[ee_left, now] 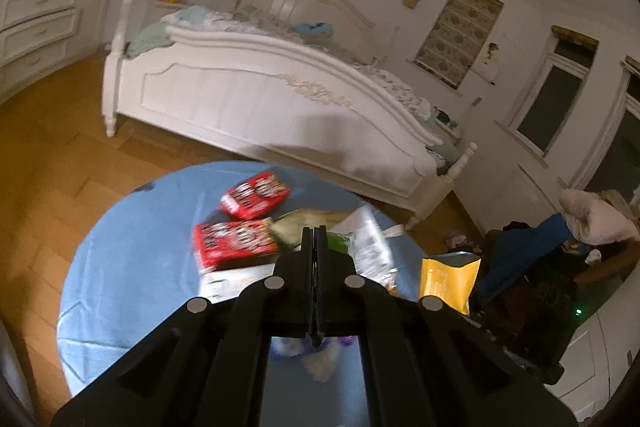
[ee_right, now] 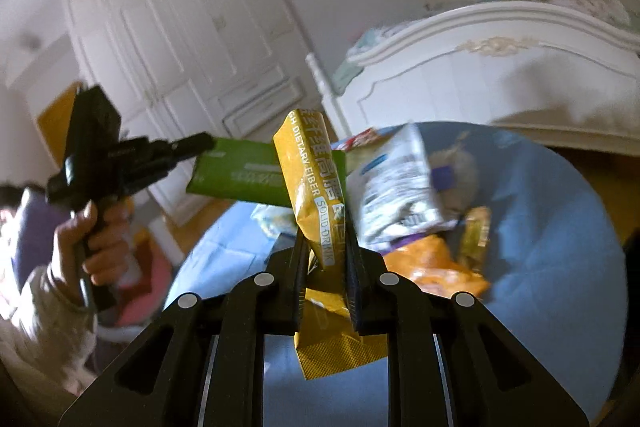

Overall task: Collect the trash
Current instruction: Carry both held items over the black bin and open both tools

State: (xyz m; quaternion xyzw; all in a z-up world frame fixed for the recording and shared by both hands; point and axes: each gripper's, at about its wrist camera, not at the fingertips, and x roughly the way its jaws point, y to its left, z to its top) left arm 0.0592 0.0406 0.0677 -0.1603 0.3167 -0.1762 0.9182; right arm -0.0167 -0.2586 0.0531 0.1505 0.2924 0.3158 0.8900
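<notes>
My right gripper (ee_right: 323,231) is shut on a yellow drink-mix pouch (ee_right: 316,195) and holds it upright above the blue round table (ee_right: 552,235). The pouch also shows in the left wrist view (ee_left: 448,279). My left gripper (ee_right: 202,143) is shut on the edge of a green packet (ee_right: 240,175), lifted over the table's left side. In the left wrist view its fingertips (ee_left: 315,231) are pressed together with a bit of green (ee_left: 338,241) beside them. Two red boxes (ee_left: 236,241) (ee_left: 256,195), a silver-white bag (ee_right: 396,187) and an orange bag (ee_right: 436,267) lie on the table.
A white bed (ee_left: 260,99) stands just beyond the table. White wardrobes (ee_right: 180,39) line the wall. A dark pile of clothes and a pink pillow (ee_left: 592,223) sit to the right of the table. A wooden floor (ee_left: 48,155) surrounds the table.
</notes>
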